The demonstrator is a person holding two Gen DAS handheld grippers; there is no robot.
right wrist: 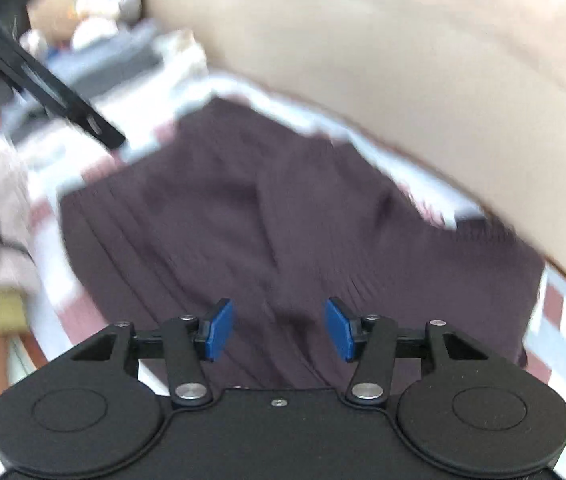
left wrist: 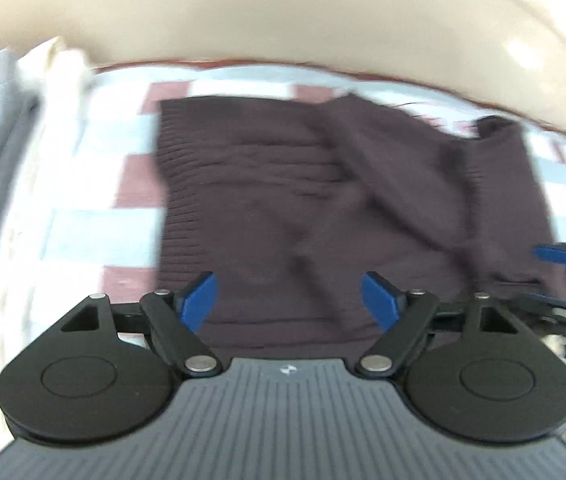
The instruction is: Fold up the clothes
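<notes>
A dark ribbed sweater lies ahead of both grippers. Left gripper and right gripper fingers apart, empty. Soft, limp knit; pinch an edge.

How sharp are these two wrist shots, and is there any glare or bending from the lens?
Left wrist view: the tongs are crisp, but the dark sweater and checked bedsheet are smeared by motion blur; a bright glare patch sits on the cream headboard.
Right wrist view: the tongs are sharp, the sweater blurred, and the fisheye bows the headboard edge into a curve.
</notes>
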